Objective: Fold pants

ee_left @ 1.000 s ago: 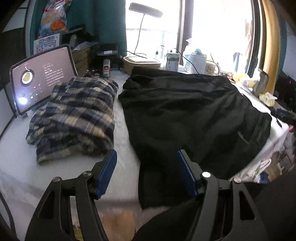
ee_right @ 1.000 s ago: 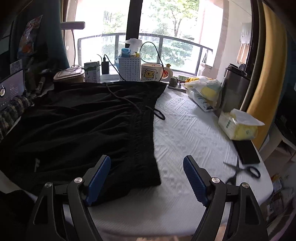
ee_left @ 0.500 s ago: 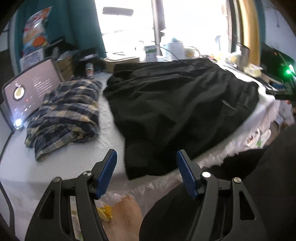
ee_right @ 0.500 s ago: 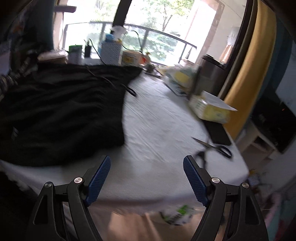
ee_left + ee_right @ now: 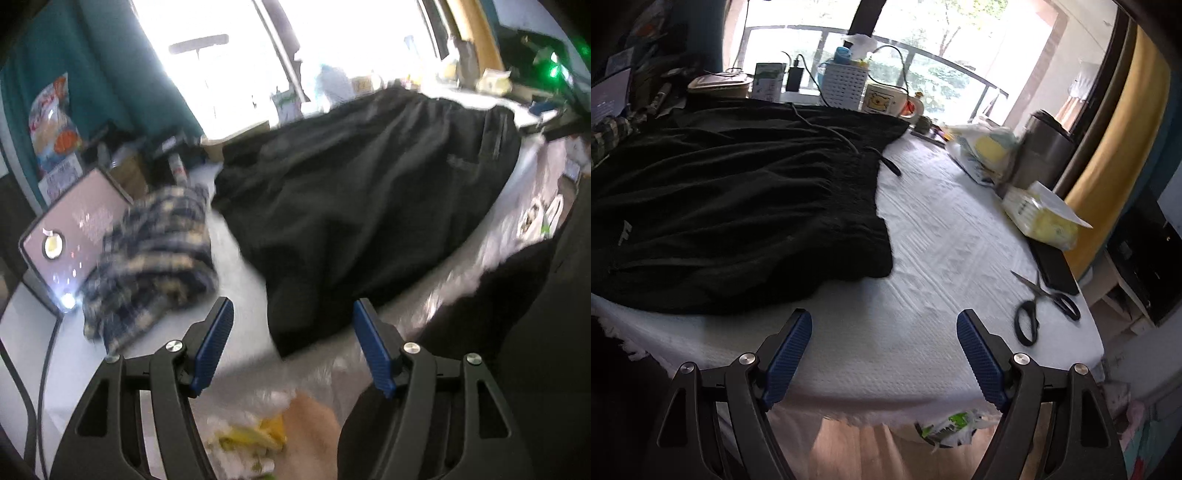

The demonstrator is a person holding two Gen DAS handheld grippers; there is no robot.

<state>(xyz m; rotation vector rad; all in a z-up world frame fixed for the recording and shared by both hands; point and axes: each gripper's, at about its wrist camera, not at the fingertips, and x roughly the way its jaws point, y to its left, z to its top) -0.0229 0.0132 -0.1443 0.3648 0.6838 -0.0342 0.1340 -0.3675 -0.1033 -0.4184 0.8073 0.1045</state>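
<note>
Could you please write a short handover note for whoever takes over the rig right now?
Left claw: open, empty, over the table's near edge by the black pants' hem corner.
Right claw: open, empty, over bare white tablecloth, near the waistband corner.
Pants lie spread flat; plaid garment beside them.
Done: no fold yet.
Left: grip both near corners, fold.

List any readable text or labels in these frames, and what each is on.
None can be read.
Tablet screen: light text lines, blurred.
Snack bag: print blurred.
Green-and-white carton: print too small.
Mug: bear picture only, no words legible.
Black pants: small pale logo, unreadable.
</note>
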